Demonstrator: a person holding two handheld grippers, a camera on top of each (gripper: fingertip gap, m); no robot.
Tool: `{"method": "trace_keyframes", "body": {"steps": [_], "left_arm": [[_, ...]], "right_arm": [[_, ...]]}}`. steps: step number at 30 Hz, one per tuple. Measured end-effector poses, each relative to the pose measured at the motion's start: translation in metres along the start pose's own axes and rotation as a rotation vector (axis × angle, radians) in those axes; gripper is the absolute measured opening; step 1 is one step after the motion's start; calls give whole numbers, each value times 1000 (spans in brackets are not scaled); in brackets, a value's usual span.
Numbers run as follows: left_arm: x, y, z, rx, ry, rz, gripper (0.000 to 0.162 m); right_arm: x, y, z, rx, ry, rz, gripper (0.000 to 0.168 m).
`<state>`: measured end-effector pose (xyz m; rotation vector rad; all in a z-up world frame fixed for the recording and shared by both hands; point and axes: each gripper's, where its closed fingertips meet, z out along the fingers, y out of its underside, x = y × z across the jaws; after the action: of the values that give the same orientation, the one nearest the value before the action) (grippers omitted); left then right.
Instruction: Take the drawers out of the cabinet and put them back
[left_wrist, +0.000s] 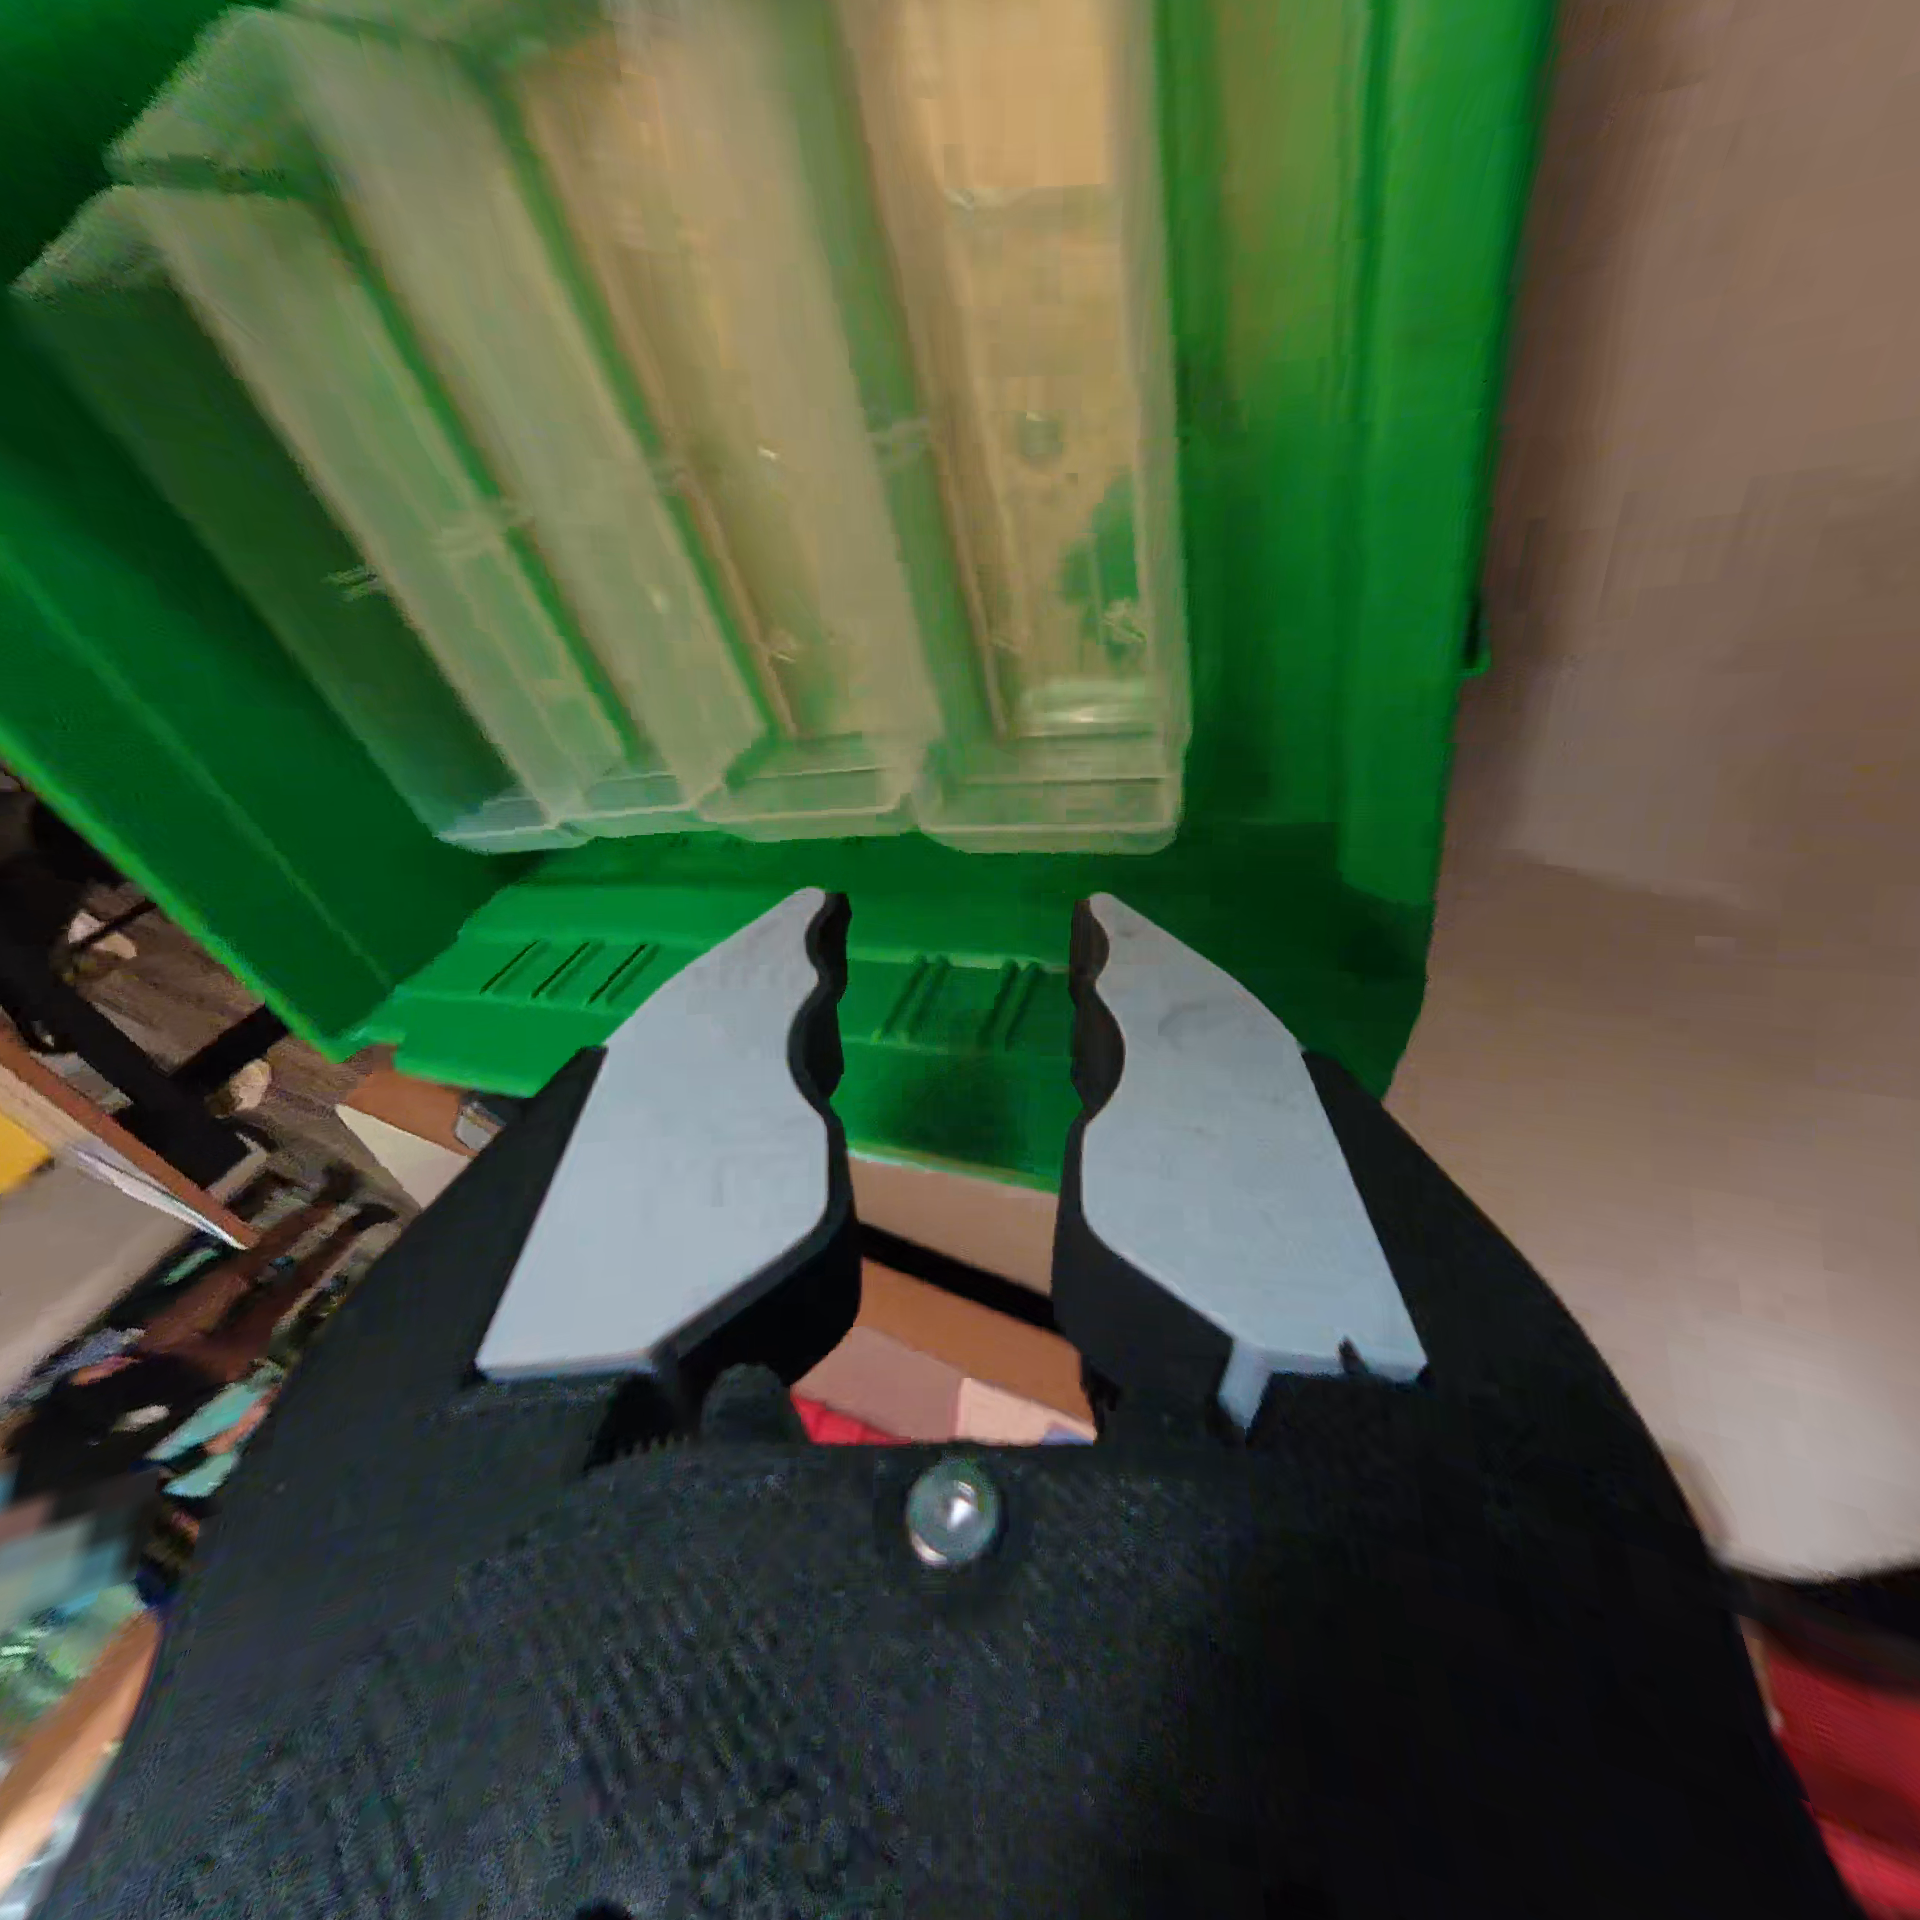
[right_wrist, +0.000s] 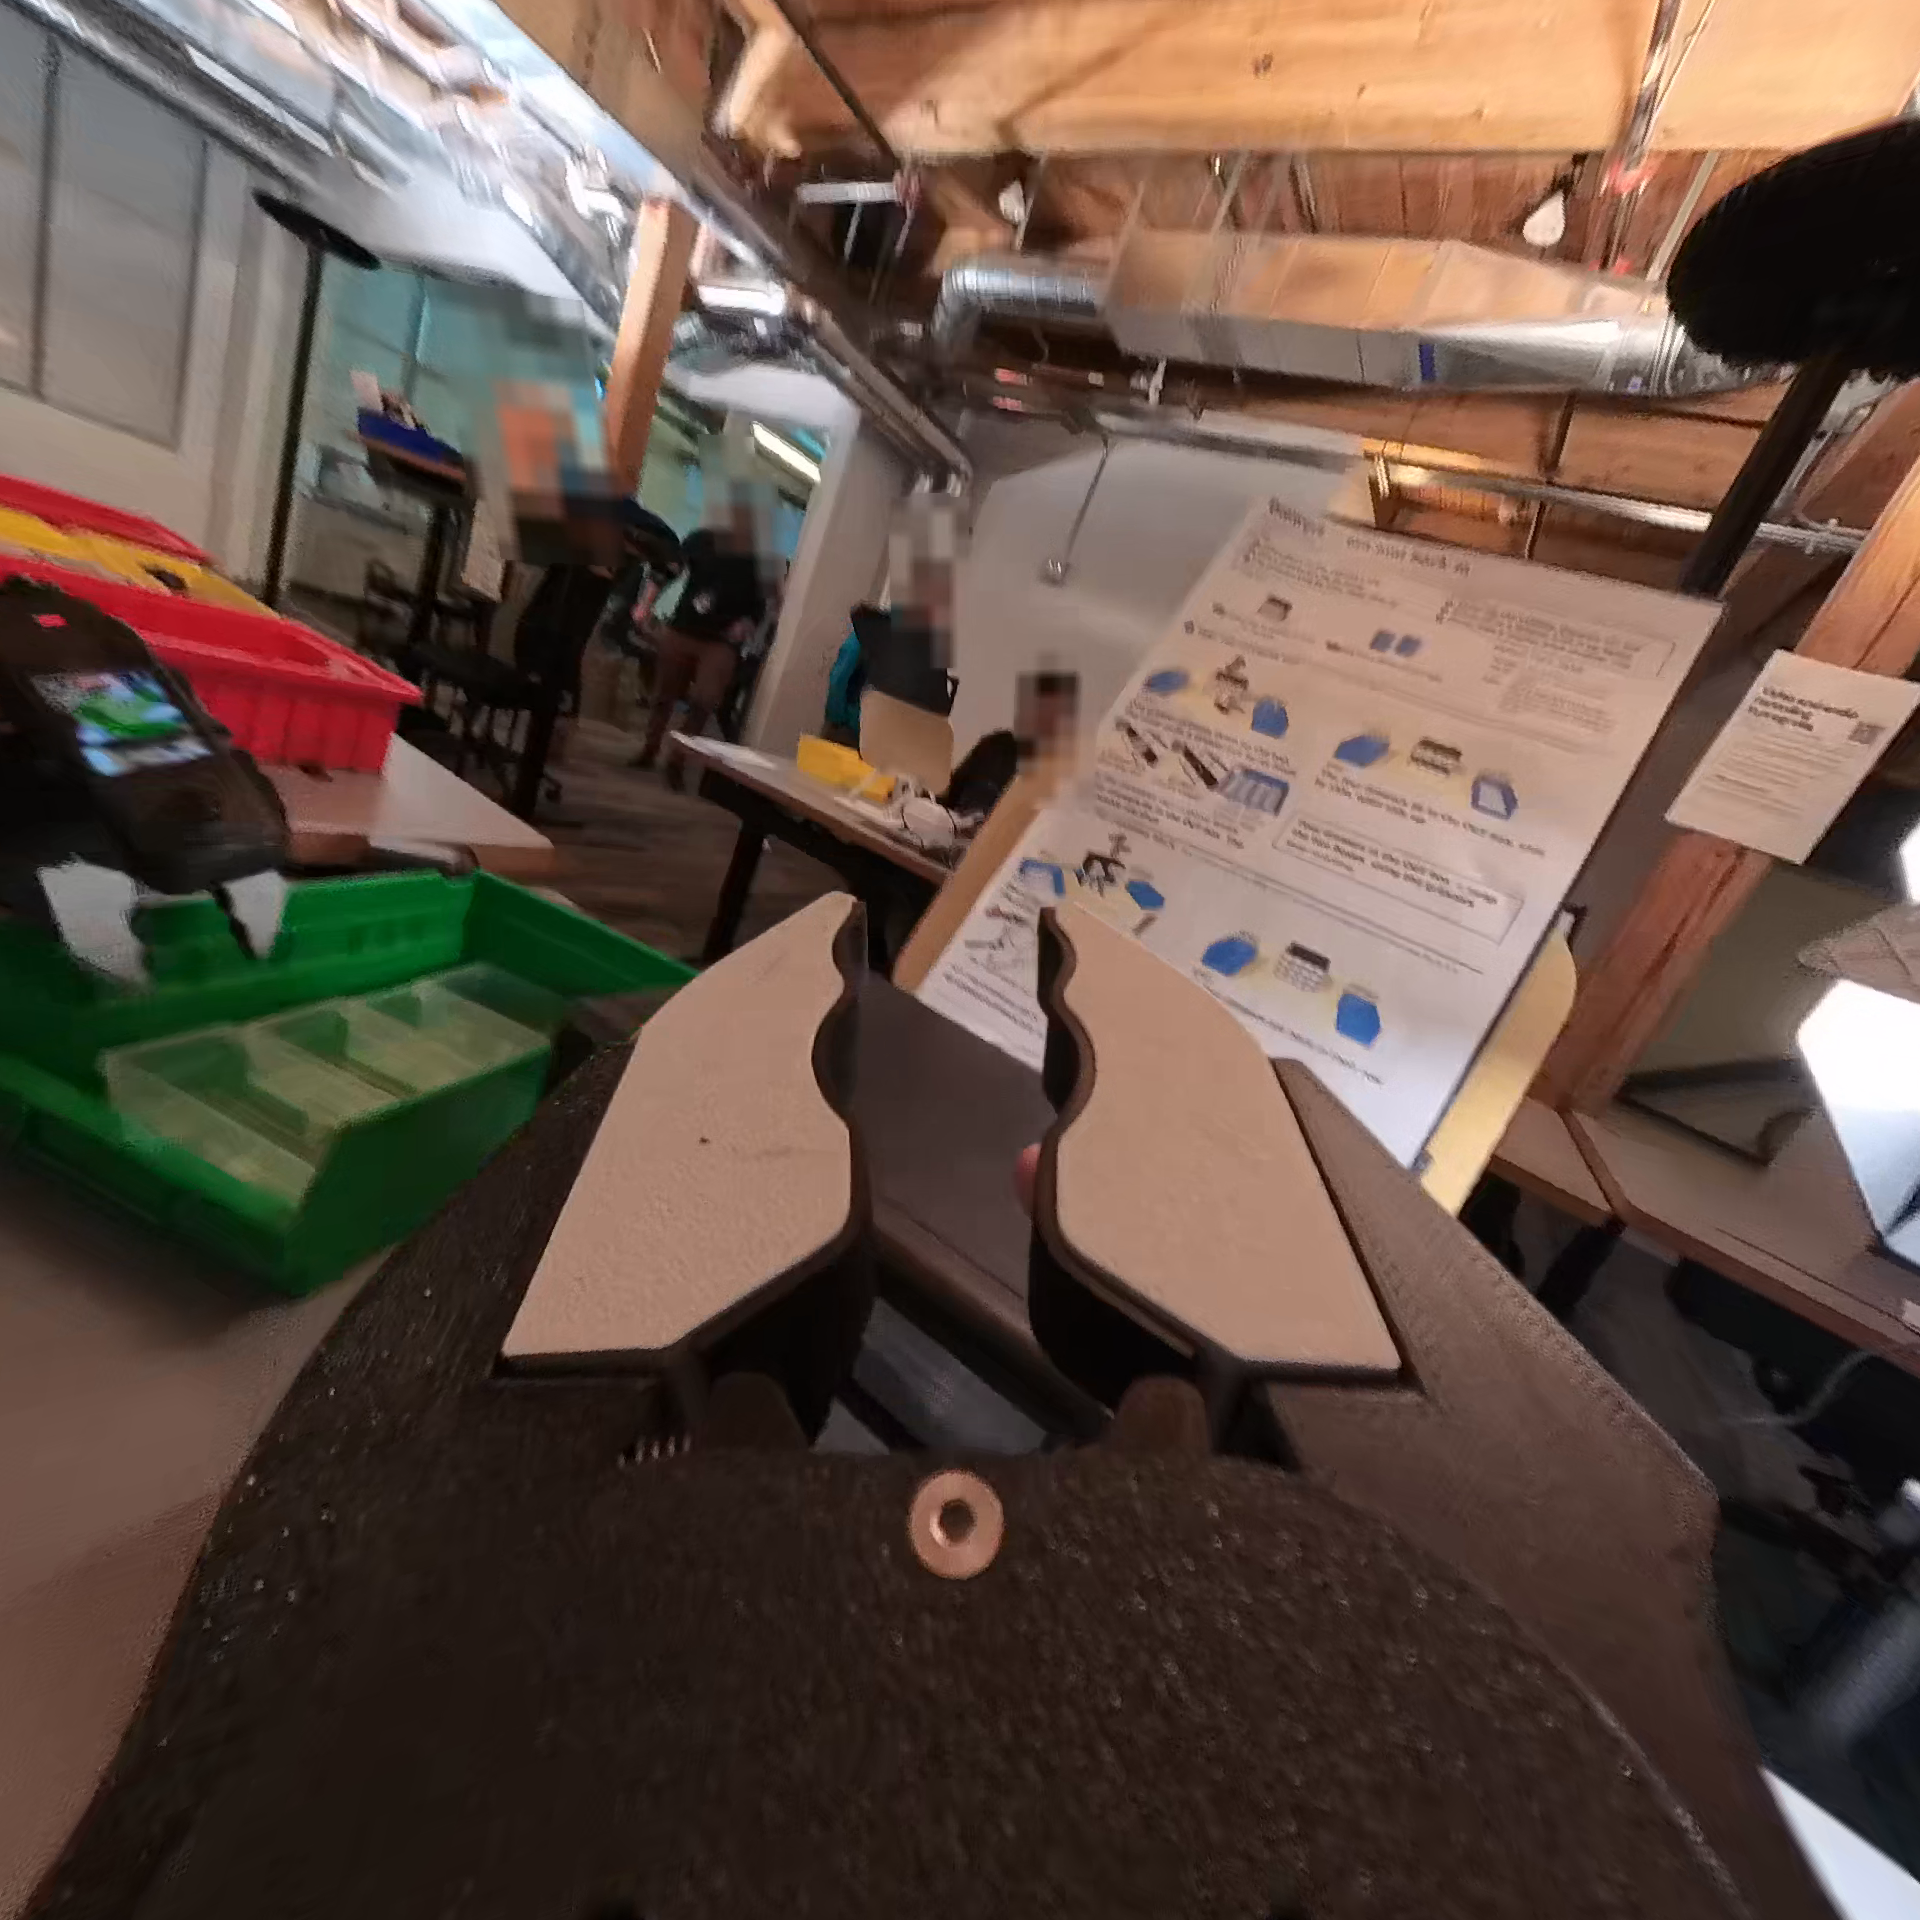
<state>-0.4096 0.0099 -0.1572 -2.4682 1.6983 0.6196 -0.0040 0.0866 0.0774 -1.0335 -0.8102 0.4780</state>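
Several clear plastic drawers (left_wrist: 727, 468) lie side by side in a green bin (left_wrist: 1351, 416) on a beige table. My left gripper (left_wrist: 958, 925) is open and empty, its fingertips just above the bin's near rim, short of the drawer ends. In the right wrist view the same bin (right_wrist: 436, 935) with the drawers (right_wrist: 312, 1060) sits at the left, with the left gripper (right_wrist: 177, 925) over its far side. My right gripper (right_wrist: 951, 925) is open and empty, raised off the table and pointing into the room. No cabinet shows in either view.
Red bins (right_wrist: 270, 686) and a yellow bin (right_wrist: 94, 545) stand behind the green bin. A white instruction board (right_wrist: 1351, 810) leans at the right. Beige table top (left_wrist: 1662, 935) lies right of the bin. Other tables and people are farther back.
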Motion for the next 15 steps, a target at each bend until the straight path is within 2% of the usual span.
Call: {"method": "trace_keyframes", "body": {"steps": [2, 6, 10, 13, 15], "left_arm": [[10, -1, 10, -78, 51, 106, 44], [26, -1, 30, -190, 122, 264, 45], [35, 6, 39, -285, 173, 350, 45], [35, 14, 40, -353, 195, 397, 45], [33, 17, 41, -387, 212, 404, 42]], "right_arm": [[11, 22, -1, -92, 2, -21, 31], [32, 68, -4, -335, 9, -91, 44], [50, 82, -7, -437, 35, -32, 45], [76, 91, -8, -517, 77, -9, 35], [97, 93, -8, -528, 128, -27, 16]]}}
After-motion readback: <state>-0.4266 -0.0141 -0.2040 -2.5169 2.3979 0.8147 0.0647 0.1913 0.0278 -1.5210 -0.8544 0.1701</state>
